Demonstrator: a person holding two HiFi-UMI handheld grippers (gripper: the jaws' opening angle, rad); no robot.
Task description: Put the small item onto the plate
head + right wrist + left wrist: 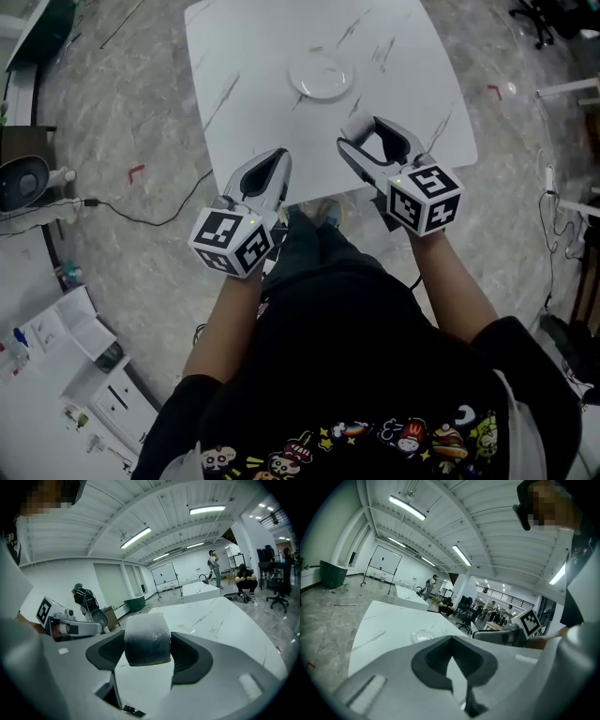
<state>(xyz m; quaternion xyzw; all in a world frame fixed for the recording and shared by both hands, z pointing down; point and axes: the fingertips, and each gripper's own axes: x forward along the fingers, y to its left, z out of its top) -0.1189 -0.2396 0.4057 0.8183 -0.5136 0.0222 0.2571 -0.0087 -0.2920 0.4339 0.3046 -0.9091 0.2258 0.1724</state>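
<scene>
Head view: right claw (362, 132) over table (246, 58) edge.

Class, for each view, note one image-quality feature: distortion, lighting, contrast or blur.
Head view: even, sharp; white plate barely contrasts with white table. Left gripper view: fisheye curves ceiling lights, dark vignetted corners. Right gripper view: same curving; small item close and soft.

A white, grey-veined table (253, 56) stands at 12 o'clock on a mottled grey stone floor (122, 112) with a red corner mark (137, 172) and a fan (23, 183) at 9 o'clock, while strip lights (407, 508) line the ribbed white ceiling (487, 520) above a whiteboard (384, 563) at 10 o'clock and a green bin (333, 573) at 9 o'clock.
</scene>
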